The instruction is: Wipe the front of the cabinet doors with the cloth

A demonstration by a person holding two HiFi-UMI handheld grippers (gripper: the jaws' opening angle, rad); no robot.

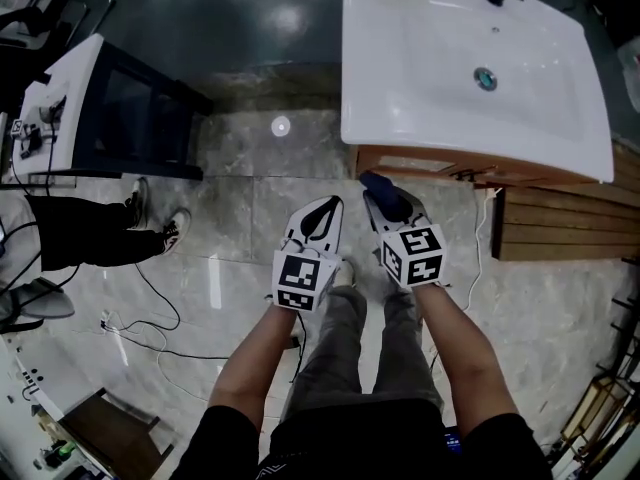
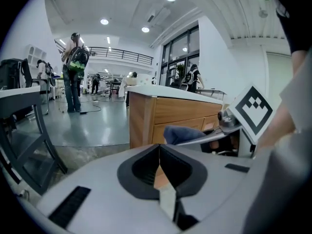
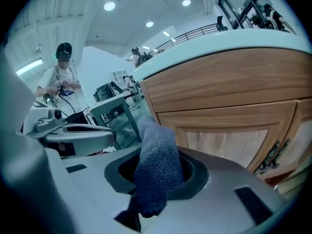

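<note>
Your right gripper (image 3: 156, 174) has its jaws clamped on the dark blue cloth (image 3: 157, 152), which stands up out of the jaw tips as a folded wad. In the head view it sits just below the left corner of the wooden cabinet (image 1: 430, 164) front, under the white basin (image 1: 450, 58). The cloth seems just short of the wood, though contact is hard to judge from above. The right gripper view shows a panelled cabinet door (image 3: 229, 140) straight ahead of the cloth. Your left gripper (image 2: 160, 155) is pressed shut with nothing between its jaws. It hangs just beside the right one, above the tiled floor (image 1: 250, 228), pointing toward the same cabinet corner.
</note>
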